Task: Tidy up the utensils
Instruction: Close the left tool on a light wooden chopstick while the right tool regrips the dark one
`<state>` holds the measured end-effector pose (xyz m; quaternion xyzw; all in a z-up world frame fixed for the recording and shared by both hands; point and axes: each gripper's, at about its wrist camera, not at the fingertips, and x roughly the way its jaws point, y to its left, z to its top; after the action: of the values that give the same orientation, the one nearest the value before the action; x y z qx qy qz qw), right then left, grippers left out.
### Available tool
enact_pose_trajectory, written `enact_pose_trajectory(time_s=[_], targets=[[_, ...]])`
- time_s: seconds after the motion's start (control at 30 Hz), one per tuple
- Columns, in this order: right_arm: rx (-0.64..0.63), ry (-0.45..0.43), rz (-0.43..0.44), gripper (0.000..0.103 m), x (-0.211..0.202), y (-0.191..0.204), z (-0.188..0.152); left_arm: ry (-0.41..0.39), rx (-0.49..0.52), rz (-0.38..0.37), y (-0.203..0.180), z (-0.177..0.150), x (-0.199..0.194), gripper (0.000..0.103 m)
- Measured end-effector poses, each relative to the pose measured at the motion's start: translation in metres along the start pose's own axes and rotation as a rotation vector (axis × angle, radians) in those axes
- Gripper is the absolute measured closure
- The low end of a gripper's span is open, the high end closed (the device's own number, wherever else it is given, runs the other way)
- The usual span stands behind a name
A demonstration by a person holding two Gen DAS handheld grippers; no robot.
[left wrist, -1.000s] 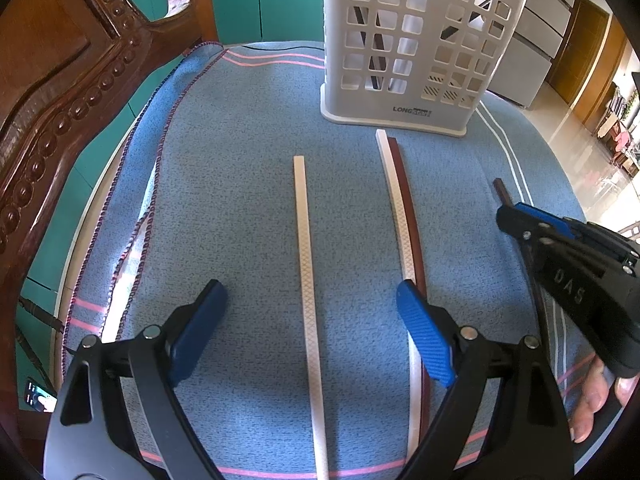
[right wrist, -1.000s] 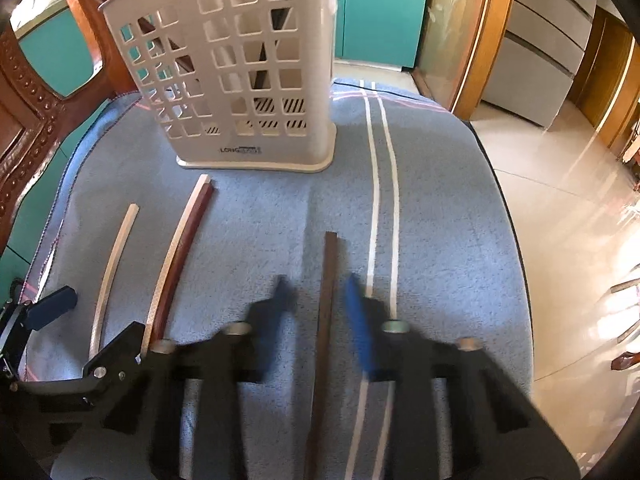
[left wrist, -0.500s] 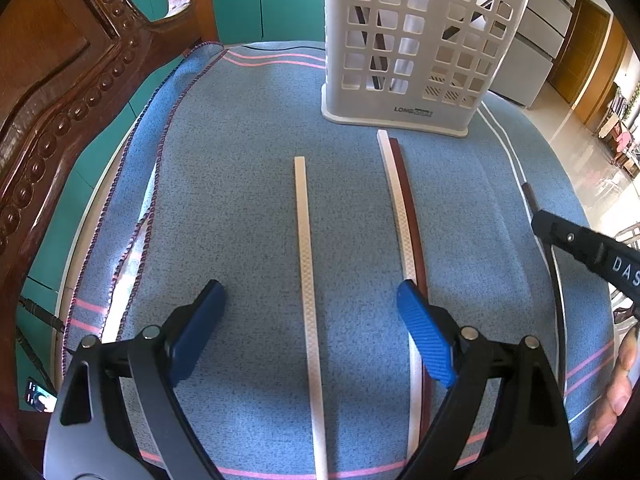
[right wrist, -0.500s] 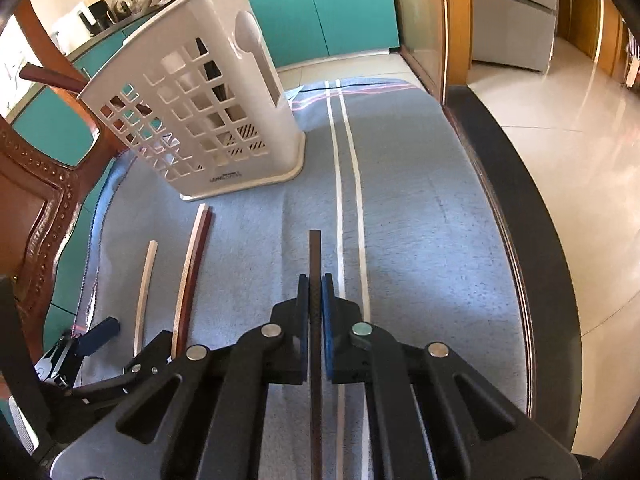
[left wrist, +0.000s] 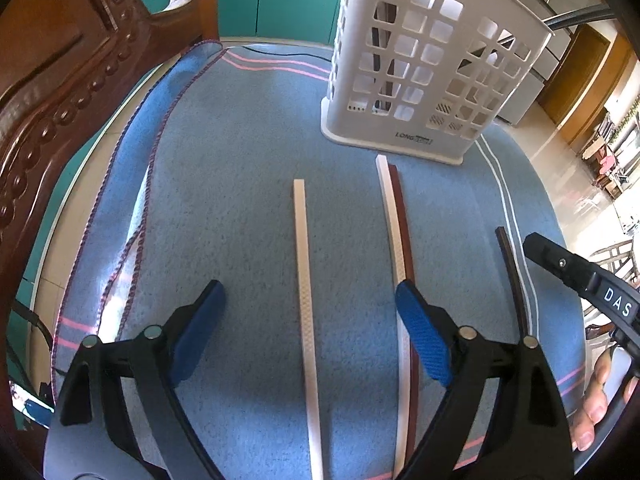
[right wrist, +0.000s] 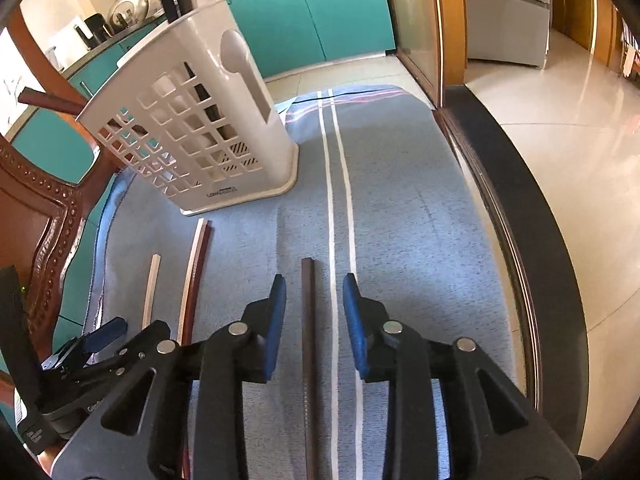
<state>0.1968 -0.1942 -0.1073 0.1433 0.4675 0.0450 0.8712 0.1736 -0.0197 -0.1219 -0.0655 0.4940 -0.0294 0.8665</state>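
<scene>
My left gripper (left wrist: 310, 320) hangs over a white chopstick (left wrist: 304, 280) that lies on the blue cloth (left wrist: 224, 208). Its jaws are closing but stand wide, well apart from the stick. A white and a red-brown chopstick (left wrist: 396, 236) lie side by side just right of it. My right gripper (right wrist: 314, 304) straddles a dark brown chopstick (right wrist: 308, 312). Its jaws are opening and the pads do not touch the stick. The white slotted utensil basket (right wrist: 208, 148) stands upright behind, with dark utensils sticking out of its top. The dark chopstick (left wrist: 510, 272) and right gripper (left wrist: 580, 280) also show in the left wrist view.
A carved wooden chair back (left wrist: 60, 92) rises along the left side of the cloth. The table's dark rim (right wrist: 520, 216) runs down the right, with tiled floor (right wrist: 580, 92) beyond. A person's fingers (left wrist: 592, 404) hold the right gripper's handle.
The right gripper closed fully on the dark chopstick, then let go; its jaws now stand apart around it. It also shifted right and rolled. The left jaws narrowed slightly.
</scene>
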Motion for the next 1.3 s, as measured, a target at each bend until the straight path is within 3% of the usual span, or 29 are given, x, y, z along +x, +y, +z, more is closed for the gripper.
enact_pose_trajectory(time_s=[0.07,0.13,0.5,0.57,0.67,0.87,1.3], targets=[[0.002,0.004,-0.001,0.070,0.001,-0.002,0.000,0.001,0.003,0.014,0.001,0.003,-0.001,0.034],[-0.002,0.008,-0.006,0.070,0.000,-0.004,-0.001,-0.001,-0.003,0.020,0.003,0.005,-0.001,0.039],[-0.163,0.036,-0.099,0.064,0.010,0.021,-0.012,-0.029,0.069,0.135,-0.009,0.015,0.006,0.051],[-0.178,0.038,-0.112,0.064,0.012,0.023,-0.014,-0.025,0.066,0.126,-0.011,0.018,0.006,0.057],[-0.187,0.043,-0.128,0.064,0.016,0.023,-0.016,-0.018,0.091,0.115,-0.017,0.019,0.005,0.080],[-0.218,0.042,-0.151,0.059,0.021,0.023,-0.019,-0.012,0.095,0.095,-0.019,0.018,0.003,0.092],[-0.260,0.036,-0.171,0.054,0.028,0.036,-0.021,-0.014,0.100,0.104,-0.021,0.012,0.007,0.094]])
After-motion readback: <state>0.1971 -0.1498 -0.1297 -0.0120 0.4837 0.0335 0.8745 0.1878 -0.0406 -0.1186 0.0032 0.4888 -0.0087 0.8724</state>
